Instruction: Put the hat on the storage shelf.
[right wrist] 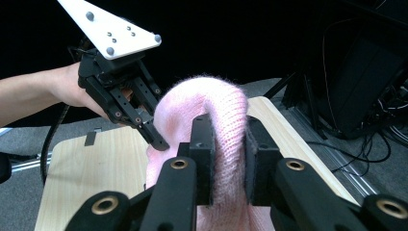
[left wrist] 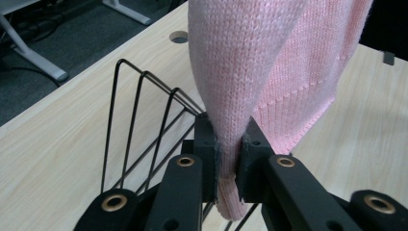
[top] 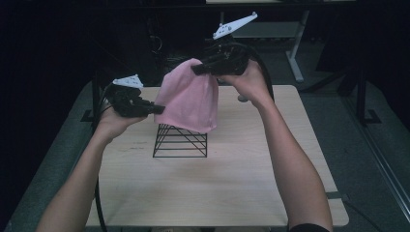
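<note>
Both grippers (left wrist: 230,159) (right wrist: 228,144) clamp pink hat (top: 188,99).

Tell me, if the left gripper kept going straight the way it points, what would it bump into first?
The left gripper is shut on the pink knit hat and points right along it. Going straight on, it would probably just push into more of that hat, above the black wire rack; depth is hard to judge.

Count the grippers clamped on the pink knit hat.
2: the left gripper pinches the pink knit hat at its left edge, the right gripper at its top.
</note>
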{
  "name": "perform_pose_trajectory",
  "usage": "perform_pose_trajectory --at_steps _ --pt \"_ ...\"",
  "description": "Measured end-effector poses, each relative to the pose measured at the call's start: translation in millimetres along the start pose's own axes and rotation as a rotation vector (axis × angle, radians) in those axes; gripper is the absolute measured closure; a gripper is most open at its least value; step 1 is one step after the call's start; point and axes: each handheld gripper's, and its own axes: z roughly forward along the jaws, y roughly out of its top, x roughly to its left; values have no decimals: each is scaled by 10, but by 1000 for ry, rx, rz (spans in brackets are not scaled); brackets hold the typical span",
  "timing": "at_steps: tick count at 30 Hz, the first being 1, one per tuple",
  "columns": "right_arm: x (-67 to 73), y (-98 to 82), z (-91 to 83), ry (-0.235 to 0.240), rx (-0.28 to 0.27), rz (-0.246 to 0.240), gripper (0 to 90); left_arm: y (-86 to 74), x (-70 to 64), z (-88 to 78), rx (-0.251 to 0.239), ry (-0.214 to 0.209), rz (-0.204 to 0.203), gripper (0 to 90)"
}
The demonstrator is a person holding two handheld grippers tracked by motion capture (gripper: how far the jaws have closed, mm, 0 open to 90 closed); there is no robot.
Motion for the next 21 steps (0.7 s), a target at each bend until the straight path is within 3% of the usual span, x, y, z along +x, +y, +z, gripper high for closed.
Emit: perform_pose_trajectory --at_steps 9,21 --pt "-38 3 84 13 -6 0 765 -44 56 8 8 -1 -4 811" --pt "156 68 173 44 29 -38 764 -206 30 -80 13 8 -5 812"
